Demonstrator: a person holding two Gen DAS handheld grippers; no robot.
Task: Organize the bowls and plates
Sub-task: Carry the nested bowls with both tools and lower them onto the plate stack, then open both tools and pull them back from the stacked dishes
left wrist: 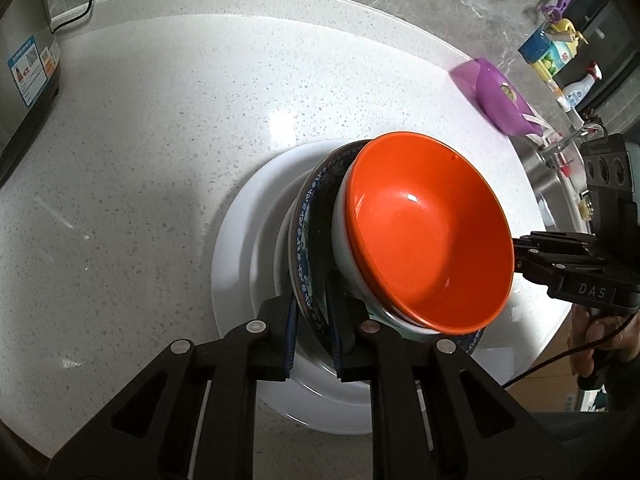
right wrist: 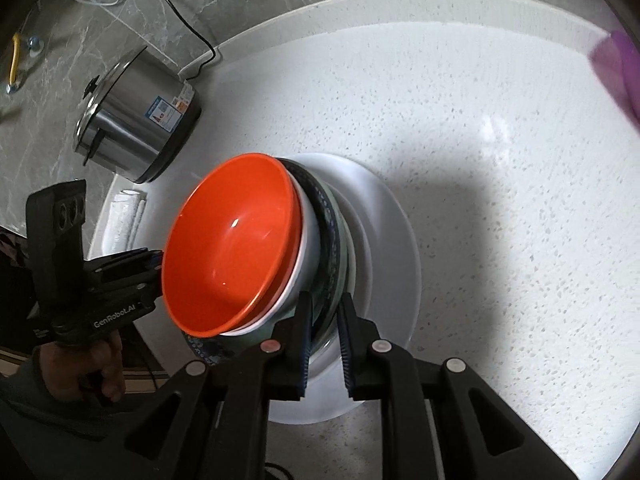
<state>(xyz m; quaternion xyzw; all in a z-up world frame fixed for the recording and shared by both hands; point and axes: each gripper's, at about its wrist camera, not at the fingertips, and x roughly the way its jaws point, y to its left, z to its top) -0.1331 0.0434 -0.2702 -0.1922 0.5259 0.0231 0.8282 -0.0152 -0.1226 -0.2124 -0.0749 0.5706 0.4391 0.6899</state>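
An orange bowl (left wrist: pixel 428 236) sits nested in a blue-patterned bowl (left wrist: pixel 304 240), and both are above a large white plate (left wrist: pixel 240 248) on the speckled counter. My left gripper (left wrist: pixel 312 320) is shut on the blue-patterned bowl's near rim. My right gripper (right wrist: pixel 324 332) is shut on the same bowl's (right wrist: pixel 332 224) opposite rim. The orange bowl (right wrist: pixel 232 248) and the white plate (right wrist: pixel 392 240) also show in the right wrist view. Each gripper shows in the other's view, the right one (left wrist: pixel 520 256) and the left one (right wrist: pixel 158 264) at the stack's sides.
A steel rice cooker (right wrist: pixel 136 116) stands at the back left with a folded white cloth (right wrist: pixel 128 216) near it. A purple dustpan (left wrist: pixel 496 92), bottles (left wrist: pixel 552 52) and a steel sink (left wrist: pixel 560 168) lie to the right.
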